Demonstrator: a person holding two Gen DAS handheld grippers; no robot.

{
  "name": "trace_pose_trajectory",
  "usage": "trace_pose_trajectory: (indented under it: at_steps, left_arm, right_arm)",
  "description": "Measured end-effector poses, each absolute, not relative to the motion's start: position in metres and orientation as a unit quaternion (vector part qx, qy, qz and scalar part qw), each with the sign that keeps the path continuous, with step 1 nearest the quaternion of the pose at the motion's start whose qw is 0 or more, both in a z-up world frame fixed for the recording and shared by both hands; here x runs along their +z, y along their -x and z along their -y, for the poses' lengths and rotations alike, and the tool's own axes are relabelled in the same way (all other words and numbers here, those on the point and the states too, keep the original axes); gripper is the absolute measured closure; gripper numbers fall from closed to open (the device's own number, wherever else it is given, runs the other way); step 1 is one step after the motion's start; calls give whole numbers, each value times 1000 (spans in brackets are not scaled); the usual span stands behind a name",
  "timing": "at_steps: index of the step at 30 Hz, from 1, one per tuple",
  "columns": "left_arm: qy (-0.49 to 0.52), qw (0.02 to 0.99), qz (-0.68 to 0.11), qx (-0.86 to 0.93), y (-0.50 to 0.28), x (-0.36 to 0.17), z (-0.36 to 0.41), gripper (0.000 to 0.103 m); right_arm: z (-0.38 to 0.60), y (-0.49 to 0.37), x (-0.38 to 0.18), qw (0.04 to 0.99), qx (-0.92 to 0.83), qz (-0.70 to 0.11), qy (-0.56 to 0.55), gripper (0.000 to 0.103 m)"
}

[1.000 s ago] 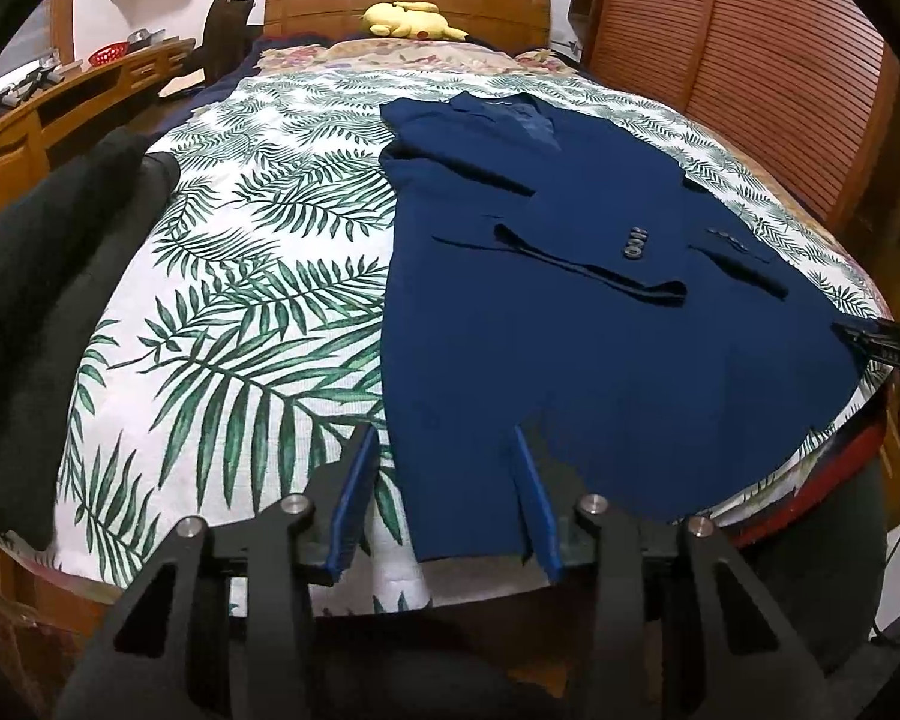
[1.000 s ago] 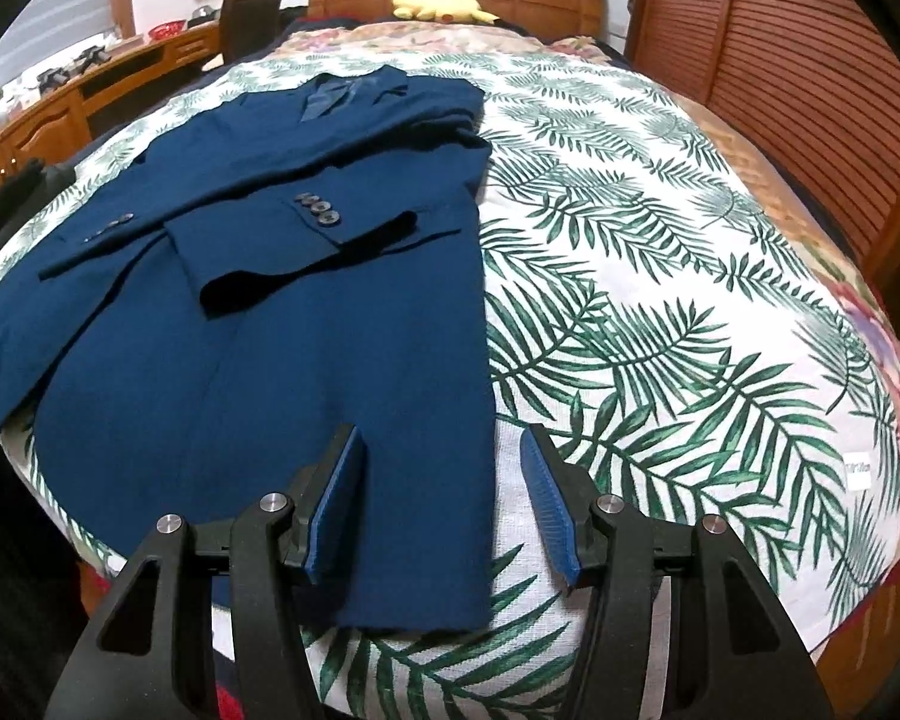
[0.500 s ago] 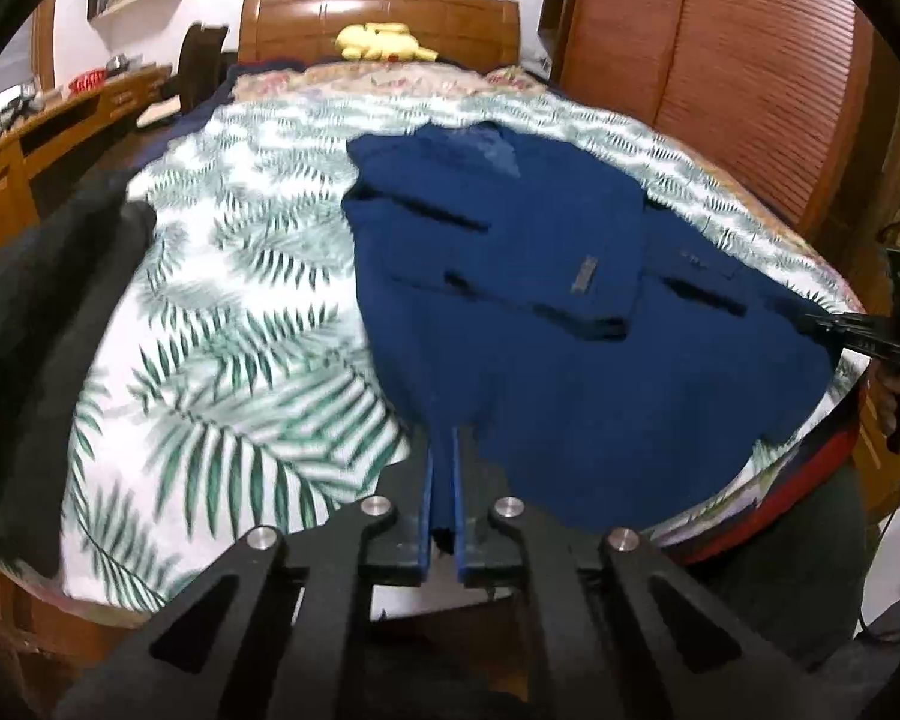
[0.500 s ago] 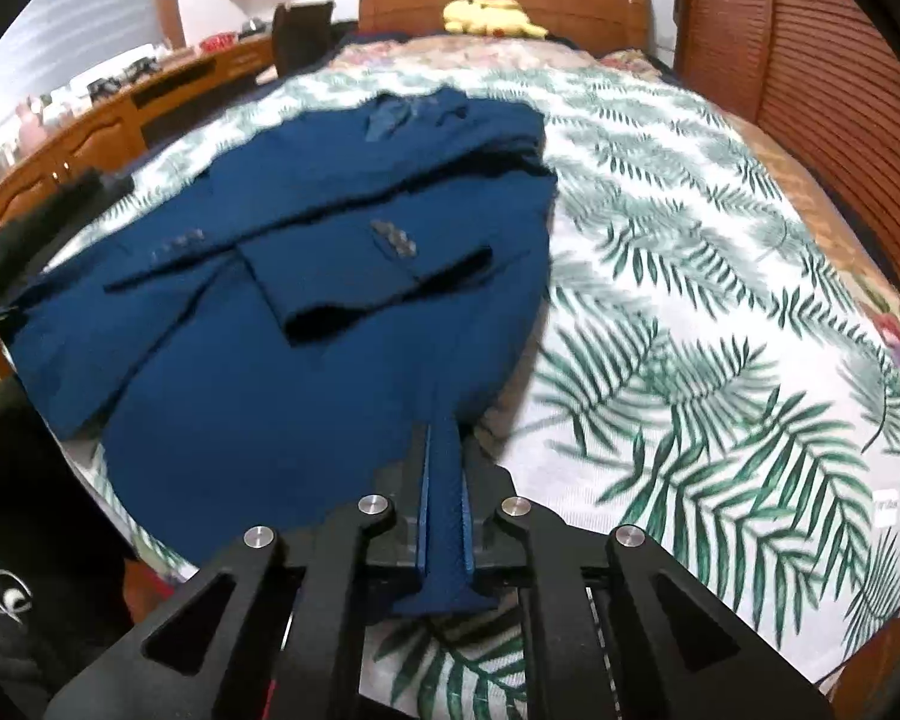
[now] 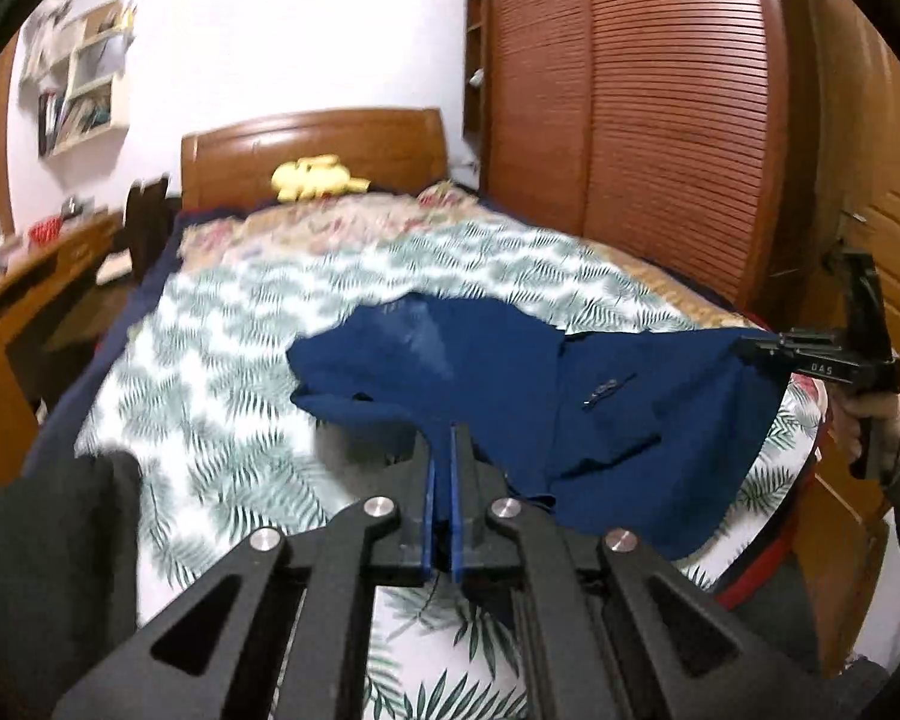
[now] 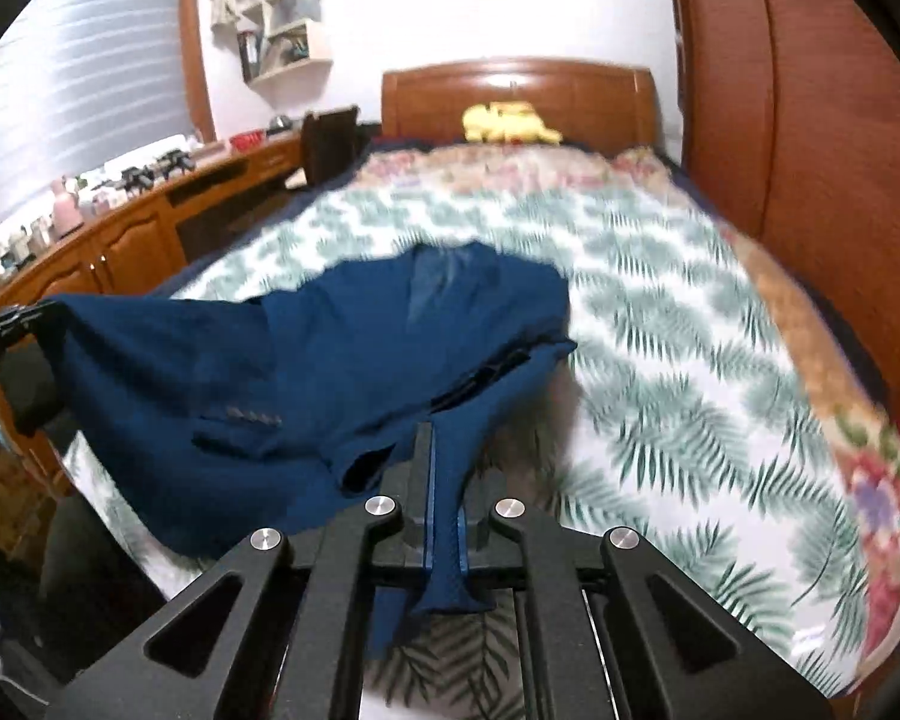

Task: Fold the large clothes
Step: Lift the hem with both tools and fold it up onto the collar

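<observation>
A: Looking along the left gripper (image 5: pixel 444 438). Pinching a corner of the jacket (image 5: pixel 510 372) between closed jaws, blue pads pressed flat on the cloth.

B: Seeing the same on the right gripper (image 6: pixel 444 444). Clamping the other hem corner, with a tongue of blue cloth poking out behind the pads.

A: Hanging between the two, then. Lifting off the bed (image 5: pixel 228 372) at the near edge, sagging in the middle.

B: Lying on the leaf-print cover at the far end only, collar toward the headboard (image 6: pixel 516 96). Showing a row of buttons on the folded sleeve, near the middle.

A: Catching the right gripper in the left view too, at the far right (image 5: pixel 810 354), with a hand (image 5: pixel 870 420) wrapped round its grip.

B: Blurring the leaf print in both views, so not making out finer detail there.

A: Sitting against the headboard: a yellow toy (image 5: pixel 315 177). Running along the right wall: a slatted wardrobe (image 5: pixel 660 120).

B: Standing along the left wall: a desk (image 6: pixel 144 210) crowded with small items, too small to name.
</observation>
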State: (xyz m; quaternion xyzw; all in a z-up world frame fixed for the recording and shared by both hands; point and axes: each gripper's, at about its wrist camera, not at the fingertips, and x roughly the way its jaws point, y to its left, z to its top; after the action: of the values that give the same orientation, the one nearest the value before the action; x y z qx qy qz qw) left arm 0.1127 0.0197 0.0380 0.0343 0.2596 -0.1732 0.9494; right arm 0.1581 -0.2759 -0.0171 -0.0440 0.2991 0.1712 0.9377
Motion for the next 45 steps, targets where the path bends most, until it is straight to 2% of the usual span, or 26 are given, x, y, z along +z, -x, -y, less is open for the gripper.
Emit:
trace_pose_trajectory:
  at_steps: [6, 15, 23, 28, 36, 40, 45]
  left_arm:
    - [-66, 957, -215, -185, -85, 91, -11, 103]
    - [-65, 970, -156, -176, -48, 166, -27, 103]
    - [-71, 976, -122, -164, -26, 208, -36, 103]
    - [-81, 974, -160, -136, -83, 180, -30, 103]
    - [-68, 964, -240, -88, -197, 86, -27, 103]
    - [-54, 957, -272, -84, -237, 49, -27, 103]
    - [-45, 956, -278, -82, -263, 30, -29, 103]
  right_arm:
    - [255, -131, 41, 947, 180, -253, 82, 102]
    - [271, -85, 119, 961, 188, -190, 73, 102]
    - [274, -50, 169, 966, 187, -148, 102, 102]
    - [273, -100, 150, 966, 166, -172, 102, 102]
    - [266, -216, 46, 951, 126, -256, 116, 102]
    - [275, -256, 6, 952, 108, -270, 94, 102]
    - [284, -286, -7, 960, 87, -257, 76, 102]
